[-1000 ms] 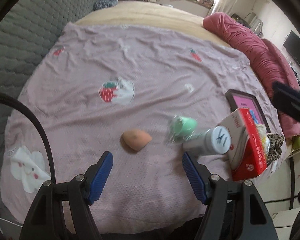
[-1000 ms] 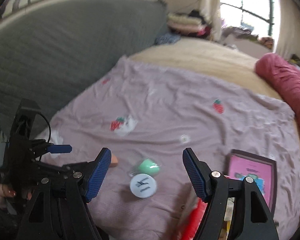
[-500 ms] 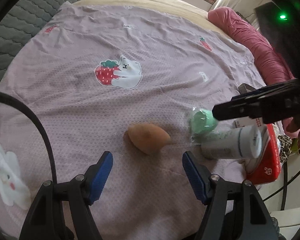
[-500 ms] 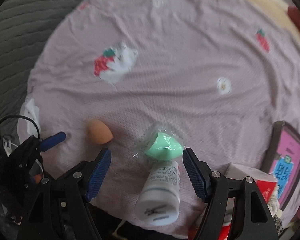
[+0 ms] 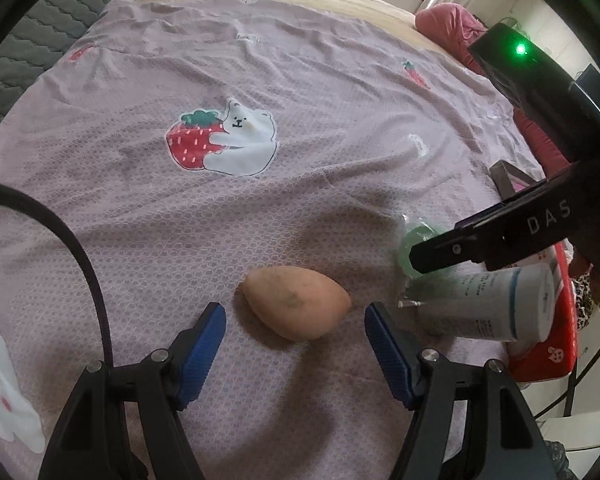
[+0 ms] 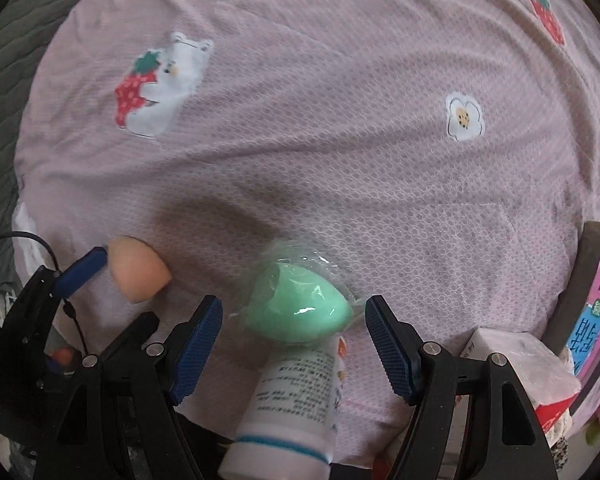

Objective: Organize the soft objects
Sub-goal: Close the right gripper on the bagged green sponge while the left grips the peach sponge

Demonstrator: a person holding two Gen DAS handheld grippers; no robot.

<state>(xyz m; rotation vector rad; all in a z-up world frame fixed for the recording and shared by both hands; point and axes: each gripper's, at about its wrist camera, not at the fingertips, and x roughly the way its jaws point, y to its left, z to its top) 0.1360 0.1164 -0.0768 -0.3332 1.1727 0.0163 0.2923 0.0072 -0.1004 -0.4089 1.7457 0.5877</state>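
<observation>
An orange egg-shaped sponge (image 5: 296,304) lies on the pink bedsheet (image 5: 260,80). My left gripper (image 5: 294,350) is open, its blue pads on either side of the sponge's near end. A green egg-shaped sponge in clear wrap (image 6: 298,306) lies just right of it. My right gripper (image 6: 294,348) is open and straddles the green sponge from above. The orange sponge also shows in the right wrist view (image 6: 138,276), with a left gripper fingertip (image 6: 84,272) beside it. In the left wrist view the green sponge (image 5: 414,240) is partly hidden by the right gripper's finger.
A white bottle (image 6: 292,404) lies on its side against the green sponge, near the bed's edge. A red and white carton (image 6: 524,364) and a framed pink picture (image 6: 596,304) lie to the right. A red quilt (image 5: 452,24) sits at the far right.
Both grippers have come down and closer to the bed. The left now frames the orange sponge, the right the green sponge. Neither sponge has moved.
</observation>
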